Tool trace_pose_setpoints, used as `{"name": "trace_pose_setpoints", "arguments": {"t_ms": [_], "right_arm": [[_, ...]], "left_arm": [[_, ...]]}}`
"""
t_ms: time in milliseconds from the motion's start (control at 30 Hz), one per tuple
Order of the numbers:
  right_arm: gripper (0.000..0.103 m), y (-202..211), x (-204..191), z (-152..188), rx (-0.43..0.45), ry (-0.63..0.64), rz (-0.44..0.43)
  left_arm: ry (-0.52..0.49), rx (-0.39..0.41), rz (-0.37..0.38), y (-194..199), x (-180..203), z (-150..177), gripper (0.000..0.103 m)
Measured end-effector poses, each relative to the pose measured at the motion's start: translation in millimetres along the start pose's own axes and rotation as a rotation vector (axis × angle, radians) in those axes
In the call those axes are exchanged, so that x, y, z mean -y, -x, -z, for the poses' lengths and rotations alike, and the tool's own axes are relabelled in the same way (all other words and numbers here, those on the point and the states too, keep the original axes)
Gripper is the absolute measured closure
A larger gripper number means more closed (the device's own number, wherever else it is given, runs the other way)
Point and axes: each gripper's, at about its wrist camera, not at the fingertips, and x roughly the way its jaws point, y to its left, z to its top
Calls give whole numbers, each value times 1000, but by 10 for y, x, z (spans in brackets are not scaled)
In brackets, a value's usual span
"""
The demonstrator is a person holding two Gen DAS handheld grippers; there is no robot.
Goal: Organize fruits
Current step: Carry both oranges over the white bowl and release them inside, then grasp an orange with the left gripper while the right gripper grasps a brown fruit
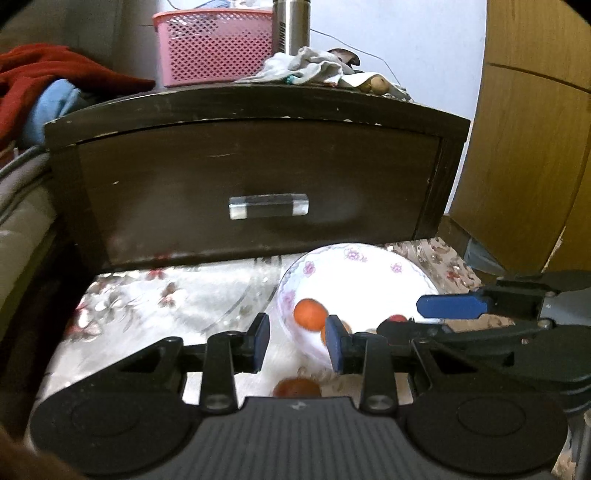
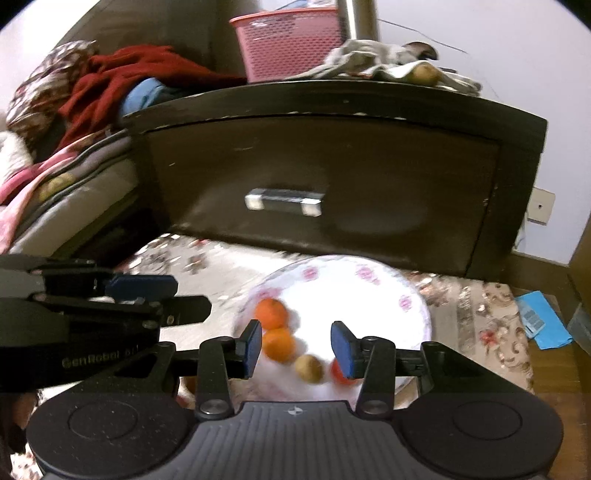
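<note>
A white bowl with pink flowers sits on a floral cloth in front of a dark nightstand. In it lie two oranges, a brown fruit and a red fruit. One orange shows in the left wrist view. Another reddish fruit lies on the cloth outside the bowl, below my left gripper. My left gripper is open and empty, just left of the bowl. My right gripper is open and empty, above the bowl's near side.
The nightstand drawer with a metal handle stands behind the bowl. On top are a pink basket, a steel flask and rags. Bedding and red cloth lie left. A wooden door stands right.
</note>
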Motion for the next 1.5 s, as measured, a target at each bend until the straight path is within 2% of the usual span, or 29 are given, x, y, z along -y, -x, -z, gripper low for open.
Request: {"name": "trace_pose_setpoints", "arguments": {"t_ms": [200, 333, 500, 733, 833, 1033, 1200, 1500], "right_arm": [[65, 104, -266, 175, -45, 42, -62], [64, 41, -463, 326, -98, 93, -112], [64, -131, -601, 441, -151, 147, -142], [65, -373, -548, 493, -195, 166, -151], [65, -431, -554, 523, -203, 183, -165], [65, -538, -585, 555, -196, 193, -197], [79, -590, -608, 550, -188, 212, -199], [80, -502, -531, 584, -208, 200, -193]], "left_arm": [[-26, -35, -1, 270, -100, 276, 62], [-8, -74, -3, 345, -194, 443, 62], [1, -123, 11, 267, -291, 583, 62], [-23, -180, 47, 138, -293, 678, 62], [-46, -177, 63, 156, -289, 661, 62], [-28, -192, 63, 83, -366, 664, 61], [-24, -185, 79, 41, -367, 650, 61], [-35, -154, 90, -166, -286, 619, 60]]}}
